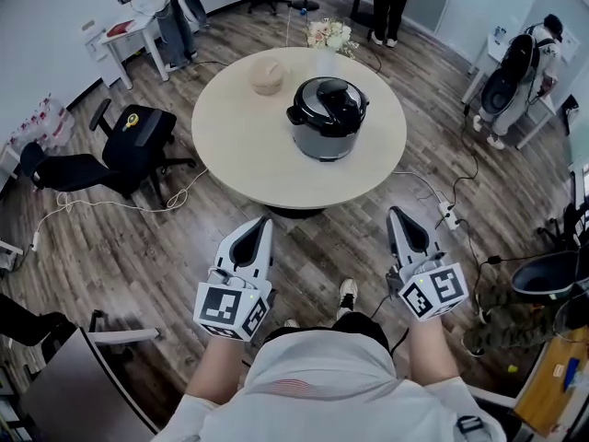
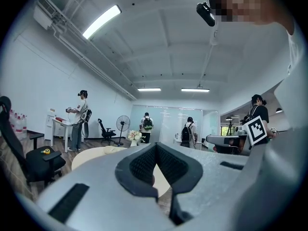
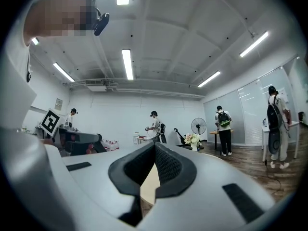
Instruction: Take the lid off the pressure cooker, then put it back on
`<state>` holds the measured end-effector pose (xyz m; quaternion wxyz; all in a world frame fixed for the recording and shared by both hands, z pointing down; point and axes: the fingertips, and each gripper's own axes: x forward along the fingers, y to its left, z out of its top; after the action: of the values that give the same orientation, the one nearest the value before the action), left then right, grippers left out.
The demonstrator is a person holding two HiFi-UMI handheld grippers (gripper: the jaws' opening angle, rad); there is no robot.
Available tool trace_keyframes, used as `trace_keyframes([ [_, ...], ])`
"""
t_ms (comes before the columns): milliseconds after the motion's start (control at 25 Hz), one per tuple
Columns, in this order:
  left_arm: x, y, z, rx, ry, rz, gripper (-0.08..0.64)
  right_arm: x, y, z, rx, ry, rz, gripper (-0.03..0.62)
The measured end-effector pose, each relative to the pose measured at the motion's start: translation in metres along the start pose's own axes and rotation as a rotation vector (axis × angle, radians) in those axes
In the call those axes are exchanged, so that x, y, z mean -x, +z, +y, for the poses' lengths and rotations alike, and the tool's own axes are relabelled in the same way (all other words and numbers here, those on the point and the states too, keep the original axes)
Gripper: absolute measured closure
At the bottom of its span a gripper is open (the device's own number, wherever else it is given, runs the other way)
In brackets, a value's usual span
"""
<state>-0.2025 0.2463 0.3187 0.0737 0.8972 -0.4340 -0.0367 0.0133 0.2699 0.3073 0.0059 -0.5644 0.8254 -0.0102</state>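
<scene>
While the pressure cooker (image 1: 329,118) sits on the worktop (image 1: 239,164) well ahead, its lid (image 1: 329,98) on, my left tongs (image 1: 264,222) and right tongs (image 1: 396,213) are pinched closed and empty, so I reckon reaching in and opening them comes first.

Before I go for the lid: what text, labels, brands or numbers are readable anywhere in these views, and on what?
No text reads clearly in any view.
Left marker cube, right marker cube: black-and-white square codes, no letters.
Yellow emblem on the black chair: too small to read.
Wall sign: too blurred to read.
Pressure cooker: no label visible.
</scene>
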Motion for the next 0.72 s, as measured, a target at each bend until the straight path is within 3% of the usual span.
trace_keyframes([
  [280,-0.052,0.004,0.018,-0.026,0.074,0.002,0.557,-0.052,-0.003,-0.05,-0.024,0.055,-0.027,0.591],
  [720,-0.222,0.026,0.014,-0.067,0.2,-0.006,0.557,-0.153,0.009,-0.219,-0.078,0.137,-0.048,0.591],
])
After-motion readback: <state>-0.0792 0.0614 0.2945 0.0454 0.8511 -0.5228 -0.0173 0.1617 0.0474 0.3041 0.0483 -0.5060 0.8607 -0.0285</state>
